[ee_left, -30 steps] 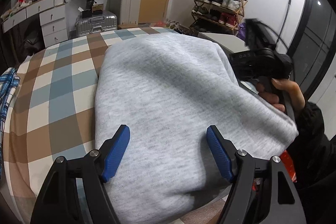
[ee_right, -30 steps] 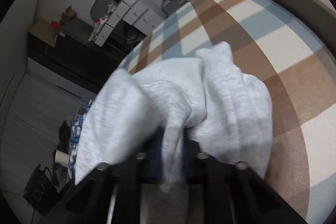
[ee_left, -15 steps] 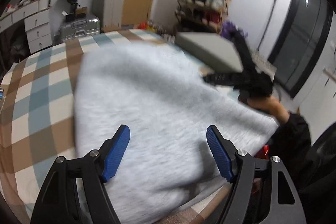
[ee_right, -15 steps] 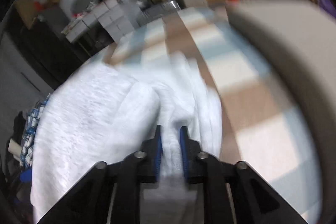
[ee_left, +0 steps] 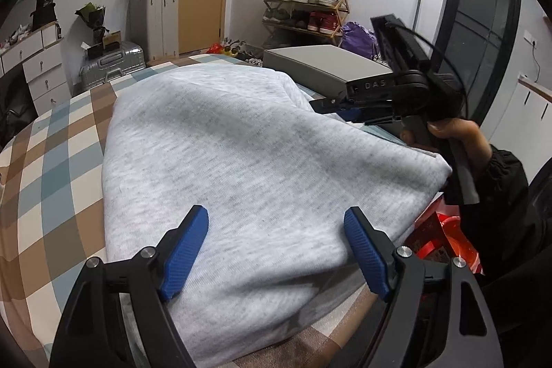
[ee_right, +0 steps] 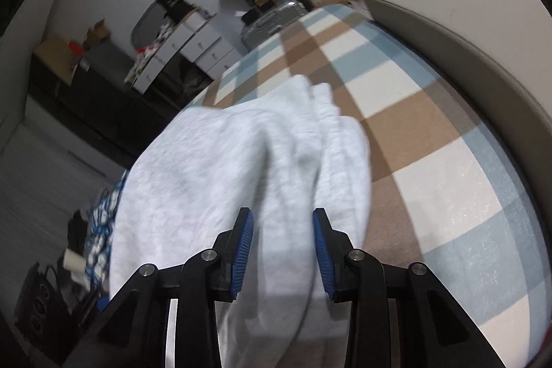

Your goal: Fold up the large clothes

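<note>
Your light grey knit sweatshirt (ee_left: 241,168) lies folded into a thick bundle on the bed with the brown, blue and cream checked sheet (ee_left: 55,161). Its near edge hangs slightly over the bed's front edge.

Your left gripper (ee_left: 276,230) has its blue-padded jaws wide apart, nothing between the pads. It hovers over the near part of the sweatshirt; contact with the fabric can't be confirmed from this angle.

Your right gripper (ee_right: 283,230) has its jaws parted as well, less widely. Grey fabric sits in the gap, but neither pad visibly presses on it. In the left wrist view the same right gripper (ee_left: 339,107) sits at the sweatshirt's right edge, held by your right hand (ee_left: 459,137) in a black sleeve.

From the right wrist view the sweatshirt (ee_right: 241,175) shows several stacked layers and loose folds at its far end. That view is motion-blurred, so fine detail is unreliable.

Around the bed:
- grey padded headboard block (ee_left: 321,61) just beyond the sweatshirt
- wooden shoe rack with sneakers (ee_left: 305,2) by the far wall
- silver hard-shell suitcase (ee_left: 112,62) on the floor
- white chest of drawers (ee_left: 38,68) on the left
- red plastic bag (ee_left: 445,240) below the bed's front-right edge
</note>
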`<state>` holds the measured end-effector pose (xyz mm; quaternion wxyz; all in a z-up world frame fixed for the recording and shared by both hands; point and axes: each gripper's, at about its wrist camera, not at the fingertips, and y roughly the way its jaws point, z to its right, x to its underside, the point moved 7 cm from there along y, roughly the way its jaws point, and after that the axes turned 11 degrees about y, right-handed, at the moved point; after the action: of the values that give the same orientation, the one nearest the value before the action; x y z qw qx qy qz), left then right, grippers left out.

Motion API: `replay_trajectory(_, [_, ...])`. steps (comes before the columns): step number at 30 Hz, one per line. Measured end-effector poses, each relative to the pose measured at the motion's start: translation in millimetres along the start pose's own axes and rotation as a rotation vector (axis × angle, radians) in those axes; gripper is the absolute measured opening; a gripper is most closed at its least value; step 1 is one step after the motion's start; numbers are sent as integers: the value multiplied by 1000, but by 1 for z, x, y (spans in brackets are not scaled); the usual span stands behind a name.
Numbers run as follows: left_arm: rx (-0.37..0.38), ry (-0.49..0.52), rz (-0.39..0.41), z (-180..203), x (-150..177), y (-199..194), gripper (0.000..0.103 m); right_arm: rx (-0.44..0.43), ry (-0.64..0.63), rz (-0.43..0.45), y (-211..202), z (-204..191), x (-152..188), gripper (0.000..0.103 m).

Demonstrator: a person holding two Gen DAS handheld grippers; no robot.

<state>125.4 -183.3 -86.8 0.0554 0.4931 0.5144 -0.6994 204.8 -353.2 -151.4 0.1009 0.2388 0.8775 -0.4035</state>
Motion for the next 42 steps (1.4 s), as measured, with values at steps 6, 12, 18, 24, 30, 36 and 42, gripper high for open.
replay_trajectory(6, [0,1,11,1,3,1,77,-20,-16,-85,-21,-4,57,35])
replay_trajectory(12, [14,46,3,4,5,2,78,-87,-47,-33,-37,-16,85,5])
replay_trajectory(18, [89,61,5,4,14,-11,77,-1,8,-85,-17,21,95,6])
replay_trajectory(24, [12,134,-9,12,21,-12,77,6,-91,87,-53,-4,46,43])
replay_trajectory(30, [37,113,3,8,20,-11,81,-98,30,-91,18,-15,1,44])
replay_trajectory(36, [13,137,-16,8,26,-9,81,-168,-127,-151,30,-48,-1,9])
replay_trajectory(42, [43,135,-7,10,24,-8,81,-223,-203,55,-12,-76,-20,5])
